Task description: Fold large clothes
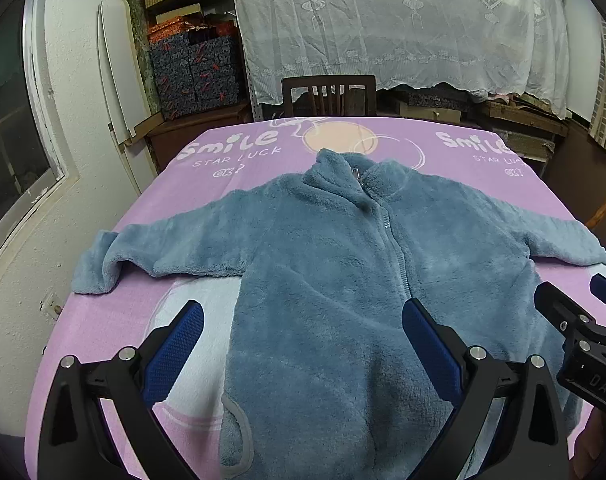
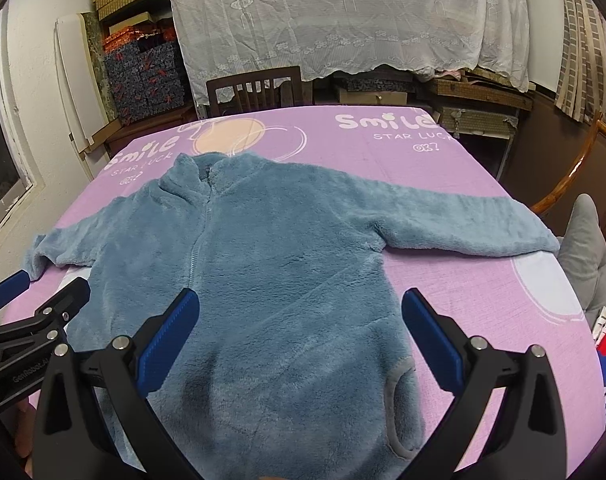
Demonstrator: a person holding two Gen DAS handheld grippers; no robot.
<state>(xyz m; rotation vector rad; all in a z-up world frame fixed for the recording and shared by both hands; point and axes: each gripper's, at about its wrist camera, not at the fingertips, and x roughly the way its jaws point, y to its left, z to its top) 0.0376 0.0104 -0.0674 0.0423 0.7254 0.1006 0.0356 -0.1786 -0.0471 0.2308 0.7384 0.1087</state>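
Observation:
A blue fleece zip jacket (image 1: pixel 323 264) lies flat, front up, on the pink "Smile" cloth (image 1: pixel 231 148), sleeves spread to both sides, collar at the far end. It also shows in the right wrist view (image 2: pixel 287 264). My left gripper (image 1: pixel 303 320) is open and empty, held above the jacket's lower left part. My right gripper (image 2: pixel 299 308) is open and empty, above the lower right part. Each gripper shows at the edge of the other's view: the right gripper (image 1: pixel 575 300) and the left gripper (image 2: pixel 47 284).
A dark wooden chair (image 1: pixel 329 96) stands at the table's far end, below a white lace cloth (image 1: pixel 383 20). Stacked boxes (image 1: pixel 195 68) stand at the back left. A wooden chair arm (image 2: pixel 571 176) and a grey cushion (image 2: pixel 587 240) are at the right.

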